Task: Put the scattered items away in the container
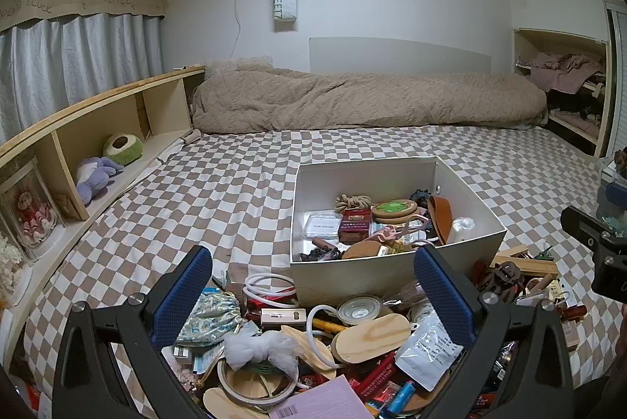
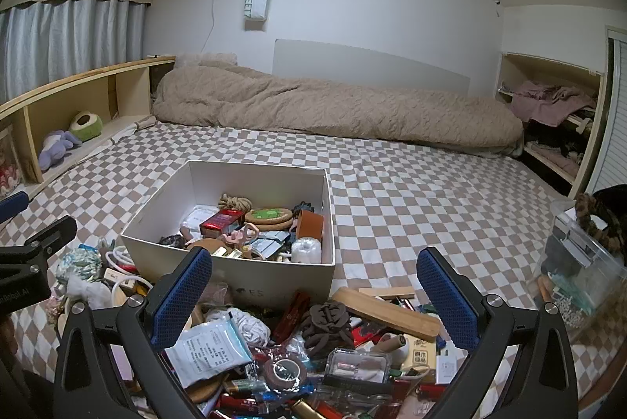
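Note:
A white box (image 1: 392, 274) stands on the checked bed, holding a rope knot, a green-topped coaster, a red packet and other small items. In front of it lies a heap of scattered things: a wooden oval (image 1: 368, 338), a white printed pouch (image 1: 429, 348), a floral pouch (image 1: 211, 317) and a tape ring (image 1: 254, 387). My left gripper (image 1: 313, 295) hovers open above this heap, gripping nothing. In the right wrist view the box (image 2: 274, 282) sits left of centre. My right gripper (image 2: 313, 295) is open over a brown hair claw (image 2: 327, 325), a bamboo case (image 2: 388, 313) and a brown tape roll (image 2: 284, 372).
A clear plastic bin (image 2: 580, 262) with odds and ends stands at the right. A rolled beige duvet (image 2: 333, 113) lies along the far wall. A wooden shelf (image 1: 98, 113) with plush toys runs down the left. Checked sheet (image 2: 431, 215) stretches beyond the box.

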{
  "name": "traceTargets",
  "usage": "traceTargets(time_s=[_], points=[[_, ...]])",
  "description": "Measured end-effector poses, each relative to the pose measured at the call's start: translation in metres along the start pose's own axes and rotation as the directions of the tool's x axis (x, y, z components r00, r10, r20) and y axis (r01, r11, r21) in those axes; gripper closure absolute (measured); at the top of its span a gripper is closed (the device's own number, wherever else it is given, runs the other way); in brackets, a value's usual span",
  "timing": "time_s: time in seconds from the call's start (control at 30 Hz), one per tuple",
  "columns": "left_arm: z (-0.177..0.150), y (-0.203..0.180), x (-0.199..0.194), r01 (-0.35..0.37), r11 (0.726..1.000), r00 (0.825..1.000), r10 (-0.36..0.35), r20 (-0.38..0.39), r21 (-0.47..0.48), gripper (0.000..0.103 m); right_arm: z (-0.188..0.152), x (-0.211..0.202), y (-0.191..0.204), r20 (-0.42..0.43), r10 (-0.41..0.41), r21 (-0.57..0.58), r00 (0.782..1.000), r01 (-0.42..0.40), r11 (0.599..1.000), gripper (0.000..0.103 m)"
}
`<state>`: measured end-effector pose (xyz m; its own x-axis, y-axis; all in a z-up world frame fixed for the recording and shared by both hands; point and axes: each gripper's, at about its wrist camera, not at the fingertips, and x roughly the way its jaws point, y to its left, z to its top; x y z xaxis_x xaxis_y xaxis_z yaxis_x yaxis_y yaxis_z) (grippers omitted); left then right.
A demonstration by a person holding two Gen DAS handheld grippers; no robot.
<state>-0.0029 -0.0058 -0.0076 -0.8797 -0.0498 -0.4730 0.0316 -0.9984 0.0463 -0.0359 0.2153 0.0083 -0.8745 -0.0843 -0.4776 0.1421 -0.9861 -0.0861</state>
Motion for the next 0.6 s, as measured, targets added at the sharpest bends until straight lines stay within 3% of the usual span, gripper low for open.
traceTargets(time_s=[0.6], points=[[0.0018, 0.0084, 0.0005, -0.023, 1.0, 1.0, 0.023, 0.004, -0.014, 0.0, -0.001, 0.0026, -0.0069, 0.014, -0.007, 0.013, 1.0, 0.006, 1.0, 0.0]])
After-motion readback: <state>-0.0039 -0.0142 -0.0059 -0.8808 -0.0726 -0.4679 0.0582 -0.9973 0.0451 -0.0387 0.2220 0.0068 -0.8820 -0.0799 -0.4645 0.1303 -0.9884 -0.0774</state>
